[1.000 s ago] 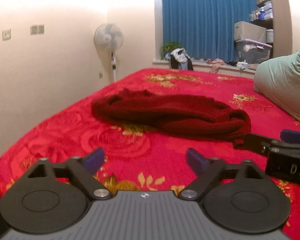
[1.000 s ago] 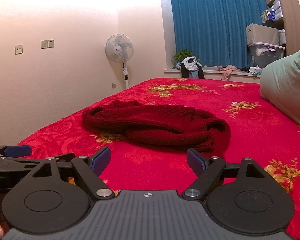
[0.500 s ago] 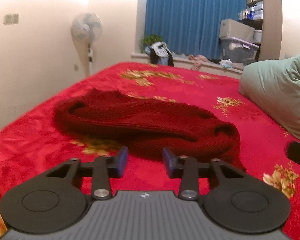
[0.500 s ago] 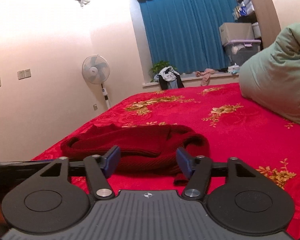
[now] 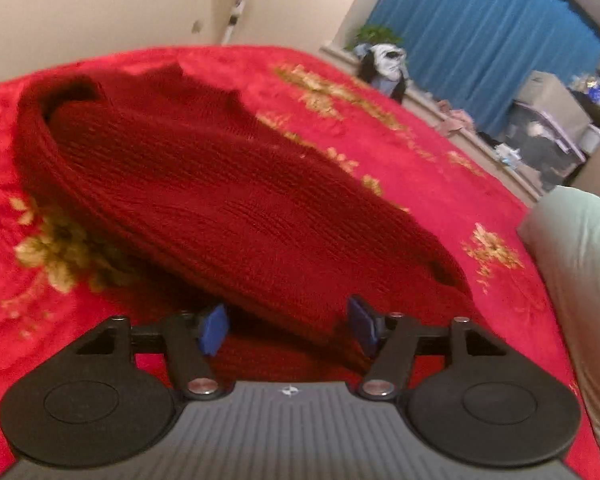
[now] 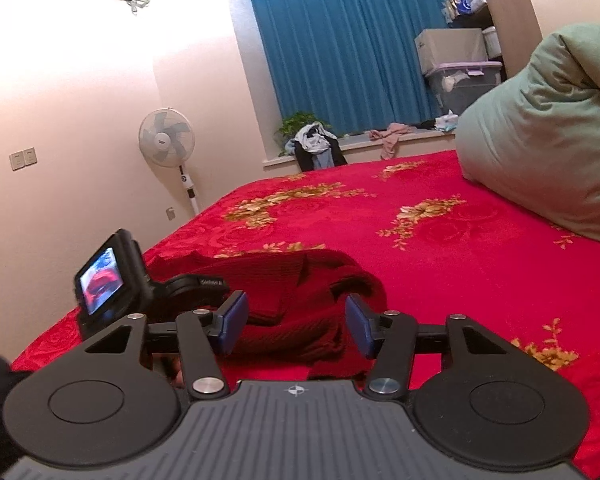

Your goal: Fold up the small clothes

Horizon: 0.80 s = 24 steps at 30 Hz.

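Observation:
A dark red knitted sweater (image 5: 204,184) lies crumpled on the red flowered bedspread (image 5: 420,184). My left gripper (image 5: 288,330) tilts down over its near edge. Its jaws are opening, with a thick fold of knit between the blue pads (image 5: 214,330), which do not press it. My right gripper (image 6: 296,328) sits low at the sweater's (image 6: 284,280) right end. Its jaws are closing around a bunched fold, and a gap still shows at the pads (image 6: 358,330). The left gripper's camera screen (image 6: 100,284) shows at the left of the right wrist view.
A pale green pillow (image 6: 540,140) fills the bed's right side. A standing fan (image 6: 167,144) and the wall flank the left bed edge. Beyond the bed are a blue curtain (image 6: 340,52), a sill with strewn clothes (image 6: 316,144) and storage boxes (image 6: 460,80).
The left gripper swept in over the sweater and rolled; its jaws narrowed, then widened. The right gripper moved up to the sweater's right end with its jaws narrowing.

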{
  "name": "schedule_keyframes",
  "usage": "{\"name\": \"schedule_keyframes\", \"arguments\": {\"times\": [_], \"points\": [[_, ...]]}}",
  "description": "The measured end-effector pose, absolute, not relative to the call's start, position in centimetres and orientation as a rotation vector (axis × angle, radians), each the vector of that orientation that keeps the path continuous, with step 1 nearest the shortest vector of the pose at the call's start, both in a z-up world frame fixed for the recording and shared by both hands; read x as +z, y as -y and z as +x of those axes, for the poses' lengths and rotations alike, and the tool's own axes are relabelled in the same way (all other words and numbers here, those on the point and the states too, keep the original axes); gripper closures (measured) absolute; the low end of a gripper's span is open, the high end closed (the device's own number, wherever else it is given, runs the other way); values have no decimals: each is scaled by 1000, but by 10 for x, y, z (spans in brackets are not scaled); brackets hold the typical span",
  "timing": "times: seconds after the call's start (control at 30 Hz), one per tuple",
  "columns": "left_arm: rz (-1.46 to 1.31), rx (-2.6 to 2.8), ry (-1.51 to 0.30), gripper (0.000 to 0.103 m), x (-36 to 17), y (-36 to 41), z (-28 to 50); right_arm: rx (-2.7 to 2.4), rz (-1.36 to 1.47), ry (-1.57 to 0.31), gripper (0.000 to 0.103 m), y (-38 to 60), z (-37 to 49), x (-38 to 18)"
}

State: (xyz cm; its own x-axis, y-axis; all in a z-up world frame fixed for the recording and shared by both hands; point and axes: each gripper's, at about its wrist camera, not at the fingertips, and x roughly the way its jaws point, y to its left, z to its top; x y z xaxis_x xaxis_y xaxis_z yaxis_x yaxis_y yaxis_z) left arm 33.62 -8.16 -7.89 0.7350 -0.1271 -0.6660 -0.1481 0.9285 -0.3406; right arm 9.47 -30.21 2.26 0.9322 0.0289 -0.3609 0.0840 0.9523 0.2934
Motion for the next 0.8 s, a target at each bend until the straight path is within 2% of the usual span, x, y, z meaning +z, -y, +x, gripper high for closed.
{"name": "schedule_keyframes", "arguments": {"times": [0.07, 0.13, 0.2, 0.27, 0.3, 0.43, 0.6, 0.73, 0.8], "points": [[-353, 29, -778, 63, -80, 79, 347, -32, 314, -379, 47, 305, 97, 20], [-319, -13, -790, 76, -73, 70, 346, -34, 312, -387, 52, 305, 98, 18], [-266, -81, -769, 91, -58, 53, 335, -23, 314, -399, 72, 305, 98, 16], [-177, -120, -745, 92, -40, 30, 314, -10, 324, -407, 85, 305, 100, 15], [-152, -143, -747, 93, -34, 16, 303, -7, 328, -408, 86, 305, 99, 15], [-13, -189, -751, 93, -17, -64, 252, -6, 322, -407, 86, 300, 96, 16], [71, 3, -833, 93, -28, -185, 214, 15, 302, -428, 85, 286, 89, 11], [-100, 145, -954, 91, -54, -250, 204, 39, 274, -453, 84, 271, 84, 2], [-198, 101, -948, 89, -52, -259, 210, 43, 262, -478, 78, 264, 85, -6]]}}
